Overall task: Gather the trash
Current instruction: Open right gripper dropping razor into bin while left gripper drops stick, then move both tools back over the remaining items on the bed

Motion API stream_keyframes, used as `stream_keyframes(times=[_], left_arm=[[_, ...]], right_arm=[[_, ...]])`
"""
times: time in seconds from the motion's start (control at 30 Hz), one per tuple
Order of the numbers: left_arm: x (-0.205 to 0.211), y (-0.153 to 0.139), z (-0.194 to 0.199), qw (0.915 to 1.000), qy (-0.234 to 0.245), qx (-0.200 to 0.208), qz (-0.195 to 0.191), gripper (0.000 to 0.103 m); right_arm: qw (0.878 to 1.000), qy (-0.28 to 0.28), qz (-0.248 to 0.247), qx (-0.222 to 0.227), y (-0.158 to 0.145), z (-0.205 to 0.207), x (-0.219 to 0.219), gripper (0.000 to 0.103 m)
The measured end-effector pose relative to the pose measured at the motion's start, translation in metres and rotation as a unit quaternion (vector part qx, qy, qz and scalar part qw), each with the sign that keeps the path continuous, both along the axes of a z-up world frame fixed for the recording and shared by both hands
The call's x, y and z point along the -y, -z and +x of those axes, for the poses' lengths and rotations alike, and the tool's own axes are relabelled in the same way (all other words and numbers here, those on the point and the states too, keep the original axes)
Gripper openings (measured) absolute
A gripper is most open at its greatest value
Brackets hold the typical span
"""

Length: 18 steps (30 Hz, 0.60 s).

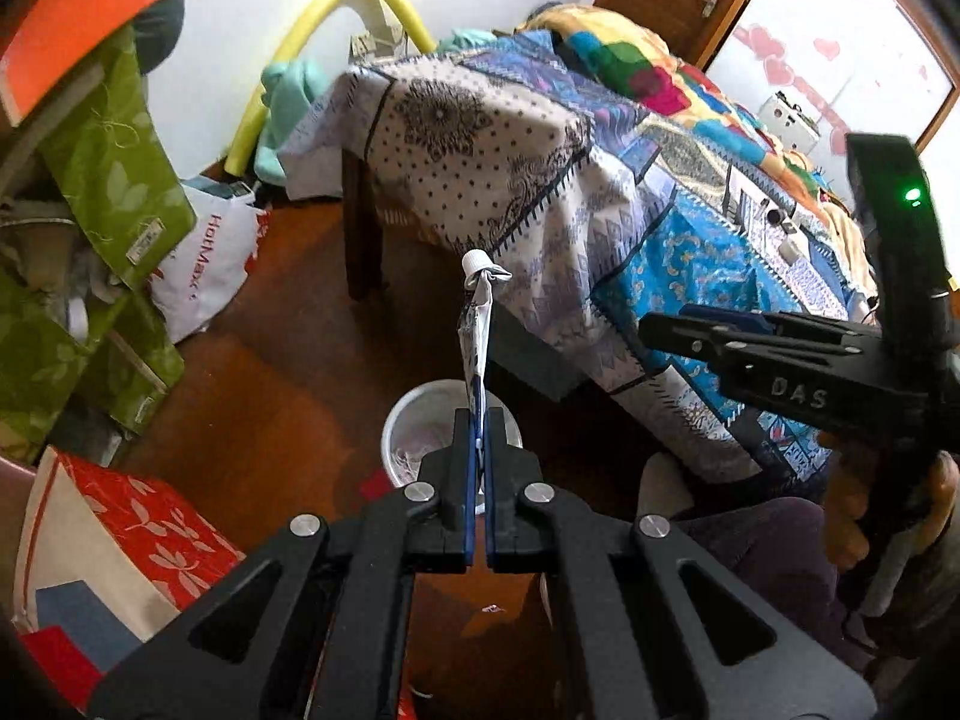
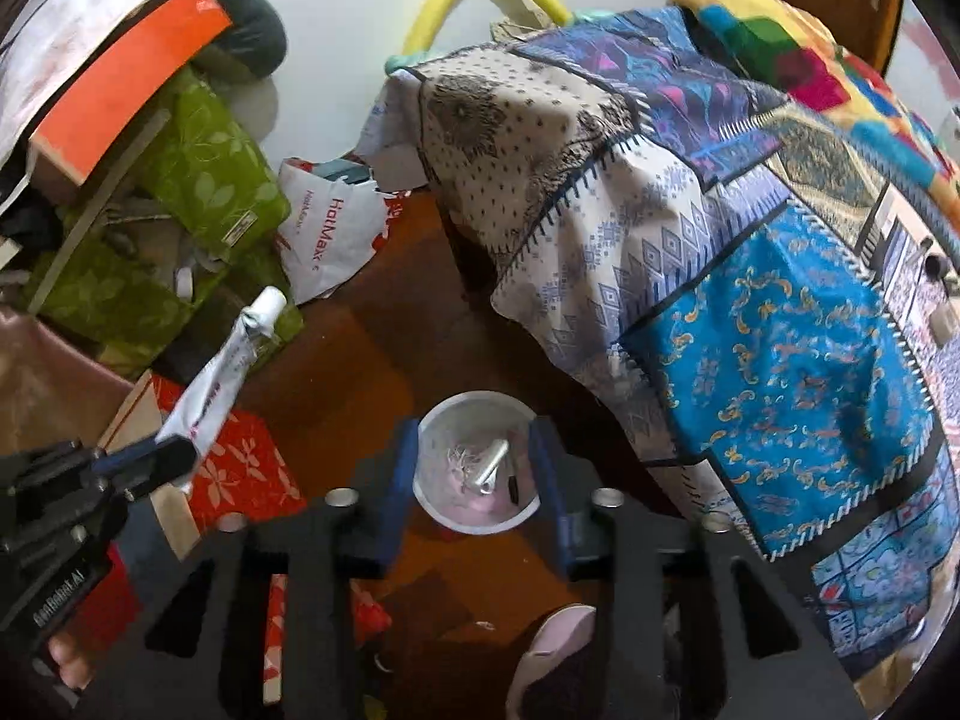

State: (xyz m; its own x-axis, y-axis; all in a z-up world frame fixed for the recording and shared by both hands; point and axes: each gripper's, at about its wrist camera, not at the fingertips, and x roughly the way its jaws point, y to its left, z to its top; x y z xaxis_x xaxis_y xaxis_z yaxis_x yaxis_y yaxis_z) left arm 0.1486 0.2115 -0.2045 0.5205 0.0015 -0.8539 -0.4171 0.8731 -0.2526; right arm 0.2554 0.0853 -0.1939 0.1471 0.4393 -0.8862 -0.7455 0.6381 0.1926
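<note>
Squeezed-flat white and blue tube with a white screw cap [image 1: 477,330]: hung in the air, right above the round white plastic bin [image 1: 396,420] on the brown wood floor, cap end pointing away from the fingers. Looked very light, almost empty. Looked soft and crinkly too, so likely to bend and flop, not break. Maybe a bit slippery on its smooth skin. Best held at the flat tail end, where it was thin and easy to pinch; the hard round cap would roll out.

Left gripper [image 1: 478,420]: closed tight on that flat tail, with only the thin tube between the blue pads. Seen from the side in the other view [image 2: 174,456], with the tube [image 2: 222,384] sticking up and out at a slant.

Right gripper [image 2: 477,429]: spread wide, holding nothing and touching nothing. Pointed down at the bin [image 2: 432,504], with a small silver tube [image 2: 492,462] and bits of scrap already inside.
</note>
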Motion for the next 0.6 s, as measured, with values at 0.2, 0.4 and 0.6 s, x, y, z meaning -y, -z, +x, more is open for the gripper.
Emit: stream_keyframes(times=[0.2, 0.4, 0.6], left_arm=[[0.003, 0.018, 0.027, 0.9997, 0.012, -0.006, -0.020, 0.002], [0.009, 0.036, 0.042, 0.9992, 0.005, -0.040, 0.008, 0.047], [0.015, 0.021, 0.030, 0.9995, 0.003, -0.028, 0.013, 0.047]], right_arm=[[1.000, 0.013, -0.005, 0.005, -0.001, 0.008, 0.013, 0.036], [1.000, 0.019, -0.005, 0.001, -0.002, 0.018, 0.024, 0.037], [1.000, 0.013, 0.001, 0.008, -0.012, 0.010, 0.034, 0.037]])
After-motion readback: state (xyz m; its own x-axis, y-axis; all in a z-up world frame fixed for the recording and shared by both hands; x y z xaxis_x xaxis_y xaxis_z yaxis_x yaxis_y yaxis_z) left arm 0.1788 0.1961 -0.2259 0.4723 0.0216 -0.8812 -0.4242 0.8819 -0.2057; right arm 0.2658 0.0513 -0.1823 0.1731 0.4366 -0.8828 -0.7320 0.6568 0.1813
